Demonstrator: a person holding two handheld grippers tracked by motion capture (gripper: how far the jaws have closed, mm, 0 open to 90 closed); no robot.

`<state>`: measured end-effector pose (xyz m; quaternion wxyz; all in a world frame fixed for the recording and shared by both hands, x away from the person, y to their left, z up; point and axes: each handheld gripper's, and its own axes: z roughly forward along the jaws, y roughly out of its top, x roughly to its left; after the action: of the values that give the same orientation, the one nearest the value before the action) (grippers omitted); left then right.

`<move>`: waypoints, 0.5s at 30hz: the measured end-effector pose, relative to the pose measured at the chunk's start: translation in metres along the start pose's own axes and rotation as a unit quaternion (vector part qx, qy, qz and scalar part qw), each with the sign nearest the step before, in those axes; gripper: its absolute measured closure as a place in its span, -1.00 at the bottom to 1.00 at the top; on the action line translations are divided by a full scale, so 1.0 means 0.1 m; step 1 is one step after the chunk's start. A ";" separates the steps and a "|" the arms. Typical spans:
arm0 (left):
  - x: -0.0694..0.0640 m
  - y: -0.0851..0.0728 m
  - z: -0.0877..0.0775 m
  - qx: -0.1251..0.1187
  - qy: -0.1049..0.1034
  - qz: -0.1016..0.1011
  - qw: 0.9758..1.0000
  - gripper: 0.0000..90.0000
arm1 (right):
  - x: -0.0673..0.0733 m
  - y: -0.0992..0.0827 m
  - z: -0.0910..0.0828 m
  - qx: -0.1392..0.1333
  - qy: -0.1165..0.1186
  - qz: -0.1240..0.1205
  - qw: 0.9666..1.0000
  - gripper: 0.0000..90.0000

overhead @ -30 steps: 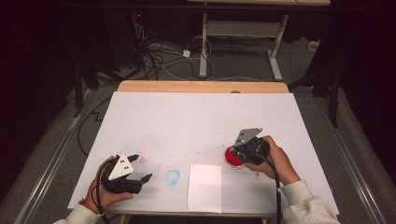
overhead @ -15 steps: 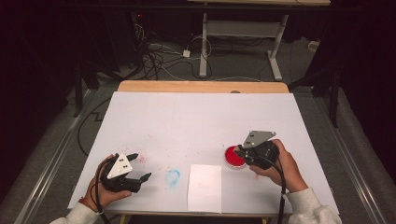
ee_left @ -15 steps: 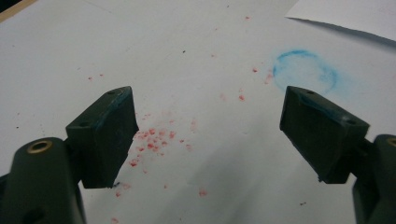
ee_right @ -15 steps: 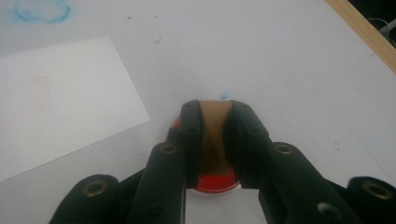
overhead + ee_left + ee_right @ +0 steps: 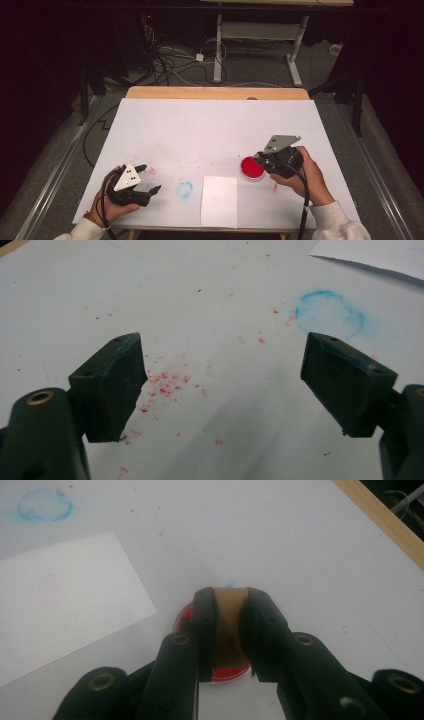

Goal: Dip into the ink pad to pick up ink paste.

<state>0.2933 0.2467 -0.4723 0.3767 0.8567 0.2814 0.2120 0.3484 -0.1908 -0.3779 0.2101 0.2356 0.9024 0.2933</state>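
Observation:
A round red ink pad (image 5: 251,168) lies on the white table cover (image 5: 210,130) at the right. My right gripper (image 5: 261,161) hangs at the pad's right edge, shut on a brown wooden stamp block (image 5: 230,625). In the right gripper view the block stands upright between the jaws, with the red ink pad (image 5: 183,617) directly under it; whether they touch is hidden. My left gripper (image 5: 152,177) rests low at the front left, open with nothing between its jaws. The left gripper (image 5: 220,385) looks onto red ink specks (image 5: 167,385).
A white sheet of paper (image 5: 219,201) lies at the front centre, with a blue ring stain (image 5: 185,189) to its left. The bare wooden table edge (image 5: 215,92) runs along the far side. Cables and a desk frame (image 5: 255,35) stand on the floor beyond.
My right hand has shifted slightly to the right with the stamp block, uncovering more of the red pad. The left gripper has barely moved.

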 end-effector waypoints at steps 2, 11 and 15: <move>0.00 0.01 0.00 0.002 0.001 0.002 1.000 -0.61 | -0.01 0.03 0.00 0.006 -0.002 -0.001 1.000 0.70; -0.02 0.01 0.01 0.006 0.000 0.009 1.000 -0.61 | -0.04 0.18 0.22 0.068 0.011 -0.005 0.998 0.70; -0.03 0.01 0.00 0.007 0.001 0.008 1.000 -0.61 | -0.05 0.14 0.38 0.090 0.019 0.003 0.996 0.70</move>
<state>0.2913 0.2448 -0.4719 0.3692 0.8612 0.2762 0.2139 0.3765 -0.1670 -0.3962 0.1697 0.2504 0.9285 0.2156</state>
